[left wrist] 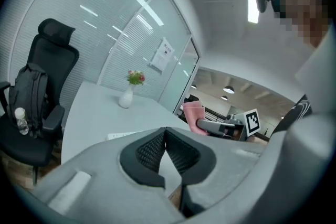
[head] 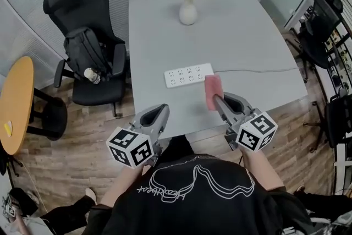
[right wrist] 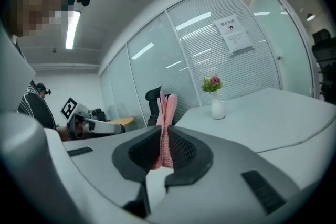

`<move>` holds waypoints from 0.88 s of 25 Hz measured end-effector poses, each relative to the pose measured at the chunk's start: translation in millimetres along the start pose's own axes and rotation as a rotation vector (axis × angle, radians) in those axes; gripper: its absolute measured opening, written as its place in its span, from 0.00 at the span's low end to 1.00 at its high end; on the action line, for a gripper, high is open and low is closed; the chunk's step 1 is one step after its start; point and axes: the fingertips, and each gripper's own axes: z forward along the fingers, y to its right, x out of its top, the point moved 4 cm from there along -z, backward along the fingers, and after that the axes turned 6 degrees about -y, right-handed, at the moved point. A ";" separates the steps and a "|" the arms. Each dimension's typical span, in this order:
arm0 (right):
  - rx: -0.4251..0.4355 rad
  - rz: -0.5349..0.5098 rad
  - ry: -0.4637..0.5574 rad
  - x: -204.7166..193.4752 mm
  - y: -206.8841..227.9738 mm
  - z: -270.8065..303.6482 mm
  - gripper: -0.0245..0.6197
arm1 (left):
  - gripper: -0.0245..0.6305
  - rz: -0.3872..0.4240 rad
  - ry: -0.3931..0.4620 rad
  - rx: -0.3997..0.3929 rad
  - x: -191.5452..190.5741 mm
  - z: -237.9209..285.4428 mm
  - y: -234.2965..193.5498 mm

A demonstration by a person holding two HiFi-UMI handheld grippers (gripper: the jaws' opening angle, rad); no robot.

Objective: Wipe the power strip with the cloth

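Observation:
A white power strip (head: pixel 188 75) lies flat on the grey table (head: pixel 247 47), its white cord (head: pixel 264 70) running right. My right gripper (head: pixel 218 100) is shut on a pink cloth (head: pixel 213 91), which sticks up from the jaws (right wrist: pixel 164 113) just right of and nearer than the strip. It hangs over the table's near edge. My left gripper (head: pixel 163 111) is held at the table's near edge, left of the strip, jaws shut with nothing between them (left wrist: pixel 165 139). From the left gripper view the cloth (left wrist: pixel 192 114) and the right gripper (left wrist: pixel 223 126) show to the right.
A white vase with flowers (head: pixel 188 5) stands at the table's far side. A black office chair (head: pixel 88 47) carrying a backpack and bottle stands left of the table. A round wooden table (head: pixel 14 104) is further left. More chairs (head: pixel 322 25) stand at the right.

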 end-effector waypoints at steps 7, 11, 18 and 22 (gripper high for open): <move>0.096 0.010 0.023 8.4 -39.4 -25.1 0.09 | 0.06 0.084 0.043 -0.054 11.9 -23.7 38.6; 0.111 -0.016 0.040 14.6 -48.4 -32.8 0.09 | 0.06 0.107 0.061 -0.075 16.5 -29.8 50.8; 0.126 -0.009 0.043 19.2 -53.1 -33.8 0.09 | 0.06 0.086 0.068 -0.080 18.8 -36.2 53.7; 0.136 0.000 0.052 20.2 -55.7 -35.7 0.09 | 0.06 0.102 0.072 -0.070 21.7 -40.8 56.7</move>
